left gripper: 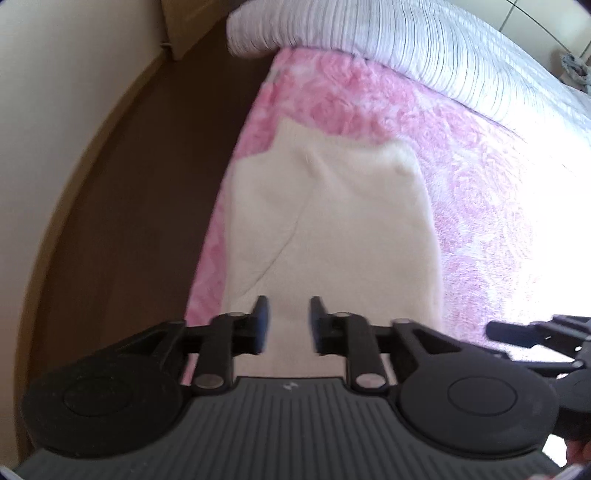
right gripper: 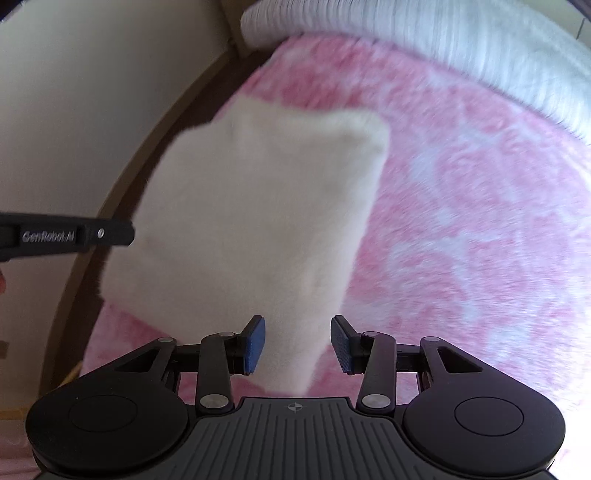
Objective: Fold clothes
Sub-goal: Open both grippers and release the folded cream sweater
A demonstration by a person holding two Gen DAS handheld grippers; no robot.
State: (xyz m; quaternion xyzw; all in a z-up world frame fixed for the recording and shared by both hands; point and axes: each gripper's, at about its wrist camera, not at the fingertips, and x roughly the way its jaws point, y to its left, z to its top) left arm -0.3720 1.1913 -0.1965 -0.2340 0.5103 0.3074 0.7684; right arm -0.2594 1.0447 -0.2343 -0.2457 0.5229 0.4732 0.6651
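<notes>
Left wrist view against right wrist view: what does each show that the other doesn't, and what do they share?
Only the left wrist view shows the left gripper head-on, jaws apart and empty, and tiled floor at top right. Only the right wrist view shows the right gripper head-on, also open, and lettering on the other tool. Both show the folded cream garment on the pink blanket and the striped bedding.

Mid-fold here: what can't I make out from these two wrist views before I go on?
- Cream garment: its near edge is hidden behind the left gripper in the left wrist view, and behind the right gripper in the right.
- Garment type and fold layers: motion blur, both views.
- Pink blanket: pattern smeared in the right view, washed out by glare at right in the left.
- Small grey item: too small, at the left view's edge.
</notes>
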